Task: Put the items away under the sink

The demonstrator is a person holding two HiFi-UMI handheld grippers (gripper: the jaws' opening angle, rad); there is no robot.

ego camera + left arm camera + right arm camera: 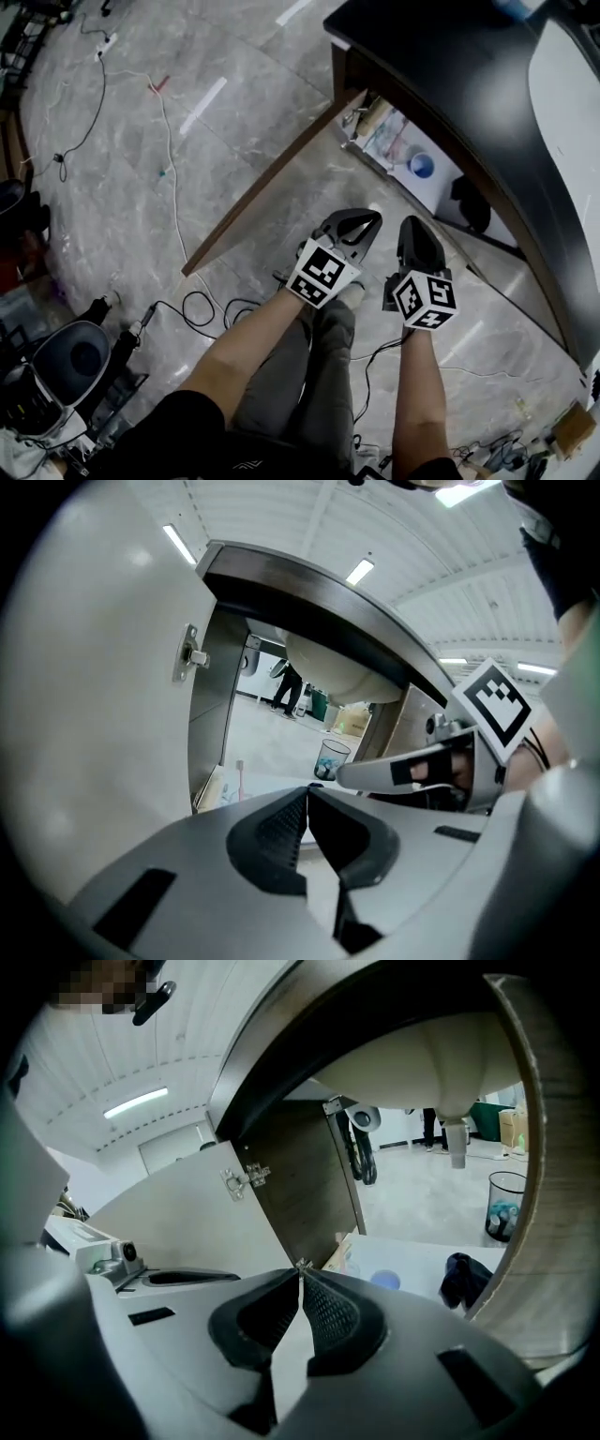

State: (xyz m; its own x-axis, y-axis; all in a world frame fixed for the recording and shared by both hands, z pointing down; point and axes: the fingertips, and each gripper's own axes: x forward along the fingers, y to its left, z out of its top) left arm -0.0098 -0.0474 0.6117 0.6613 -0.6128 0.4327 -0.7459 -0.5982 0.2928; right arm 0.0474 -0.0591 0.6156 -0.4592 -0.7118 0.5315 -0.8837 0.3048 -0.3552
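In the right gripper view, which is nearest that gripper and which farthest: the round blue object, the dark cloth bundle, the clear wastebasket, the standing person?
1. Round blue object and dark cloth bundle, on the white cabinet floor: too close to call.
2. Clear wastebasket, on the room floor beyond, at right.
3. Standing person, far back.

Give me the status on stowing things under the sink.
Done: a blue-topped item and a dark bundle sit on the cabinet floor under the sink. In hand: nothing; the left gripper and right gripper are both shut and empty. Left: the cabinet door stands open, so closing it probably remains.
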